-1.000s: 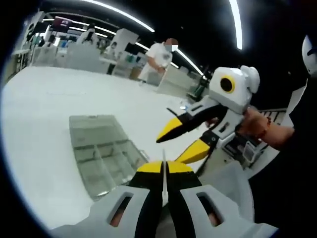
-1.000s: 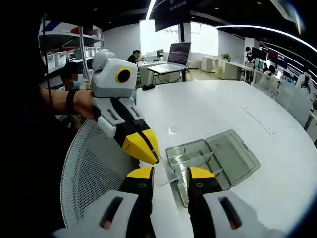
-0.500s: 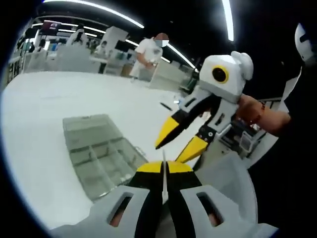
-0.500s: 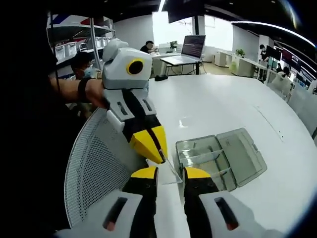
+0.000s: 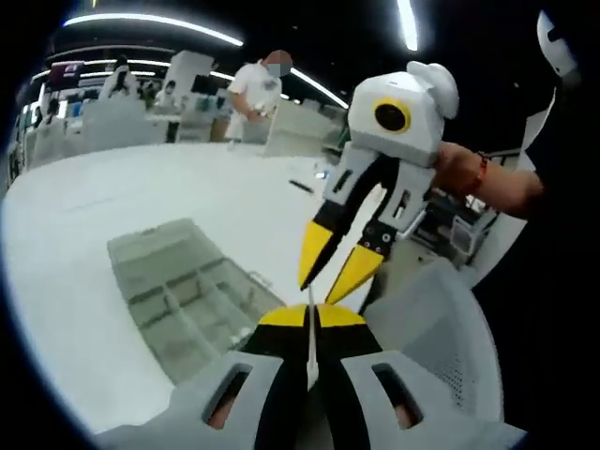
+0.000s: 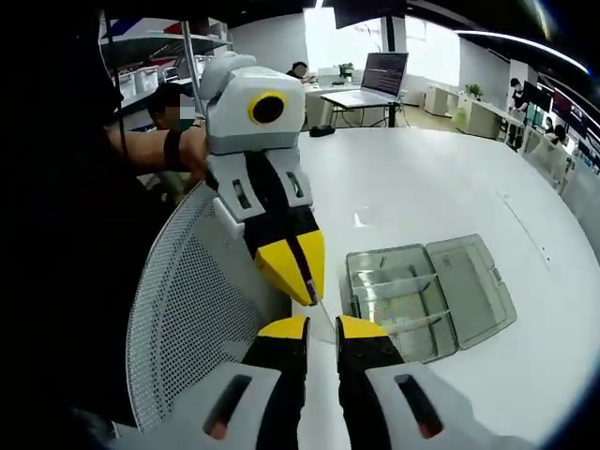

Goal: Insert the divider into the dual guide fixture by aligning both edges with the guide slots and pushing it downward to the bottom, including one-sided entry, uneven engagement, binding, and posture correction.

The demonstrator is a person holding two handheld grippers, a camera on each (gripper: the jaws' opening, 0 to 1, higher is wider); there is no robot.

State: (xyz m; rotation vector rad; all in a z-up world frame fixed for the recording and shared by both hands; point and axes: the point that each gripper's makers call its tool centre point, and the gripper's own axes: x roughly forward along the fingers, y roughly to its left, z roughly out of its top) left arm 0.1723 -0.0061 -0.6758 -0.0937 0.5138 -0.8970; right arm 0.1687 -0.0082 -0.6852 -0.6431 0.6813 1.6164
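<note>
Now we see left gripper (image 5: 310,317) pinching thin clear plastic divider (image 5: 310,339) edge-on, long axis running straight ahead. Right gripper (image 6: 322,325) narrowly parted around its tip. Clear compartment box (image 5: 178,295) lies ahead-left of left gripper, well apart.

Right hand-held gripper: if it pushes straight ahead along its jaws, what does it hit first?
Probably the left hand-held gripper, whose yellow tips sit just ahead, clamping the thin divider. The clear box lies off to the side; depth unclear.

No lettering or numbers can be read anywhere (signs too blurred).
</note>
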